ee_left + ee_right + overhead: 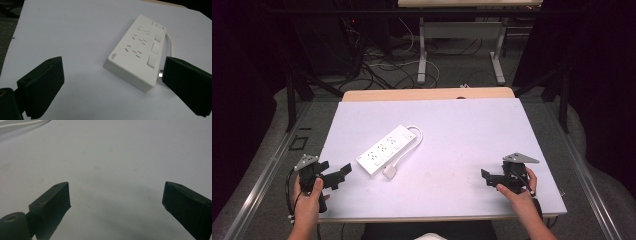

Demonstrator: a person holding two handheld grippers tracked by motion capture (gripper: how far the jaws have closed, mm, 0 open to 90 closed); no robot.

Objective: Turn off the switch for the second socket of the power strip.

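Jaws apart near power strip (137, 52)

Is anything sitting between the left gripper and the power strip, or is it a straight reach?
Nothing visible stands in the way. The left gripper, jaws open, faces the power strip across bare white tabletop. In the left gripper view only table surface lies before the strip's near end.

Lab: floor cables (387, 70), bare table (492, 130)
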